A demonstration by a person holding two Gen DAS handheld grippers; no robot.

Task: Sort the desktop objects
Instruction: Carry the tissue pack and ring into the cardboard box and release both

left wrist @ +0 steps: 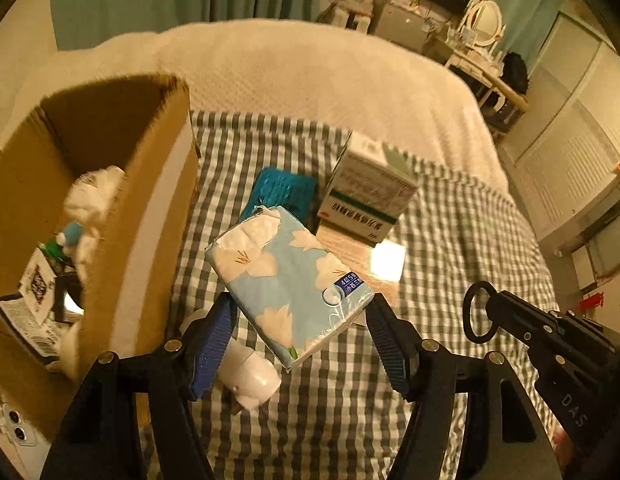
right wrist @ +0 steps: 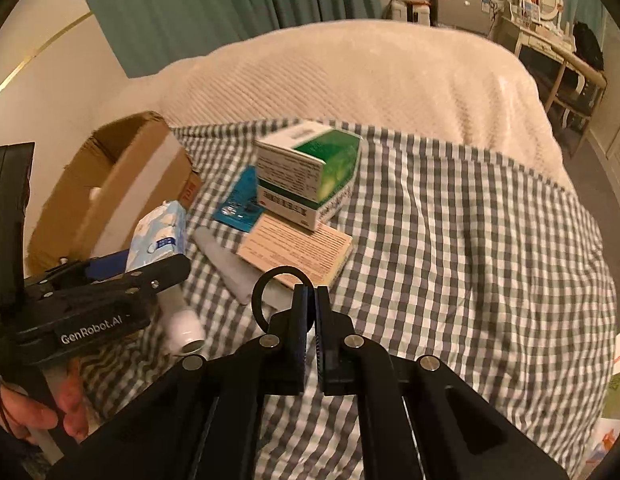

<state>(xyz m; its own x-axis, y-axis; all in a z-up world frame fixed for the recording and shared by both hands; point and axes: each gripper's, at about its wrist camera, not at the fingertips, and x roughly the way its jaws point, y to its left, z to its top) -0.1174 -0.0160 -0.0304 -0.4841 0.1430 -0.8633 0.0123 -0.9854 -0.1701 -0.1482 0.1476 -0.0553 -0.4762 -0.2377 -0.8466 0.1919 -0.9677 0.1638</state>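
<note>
- The right gripper [right wrist: 312,300] is pinched closed on a black ring [right wrist: 280,298].
- The left gripper [left wrist: 300,322] clamps a tissue pack [left wrist: 290,280] above the checked bed cover [left wrist: 449,240].
- Beyond, left, stands the cardboard box [left wrist: 150,208].

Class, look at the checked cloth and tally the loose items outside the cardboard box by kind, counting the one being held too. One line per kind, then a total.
Tissue packs: 1, the tissue pack held by the left gripper
Medicine boxes: 2, the green box stacked on the tan box
Blue packets: 1, the blue packet
White bottles: 1, the white bottle
Total: 5
</note>
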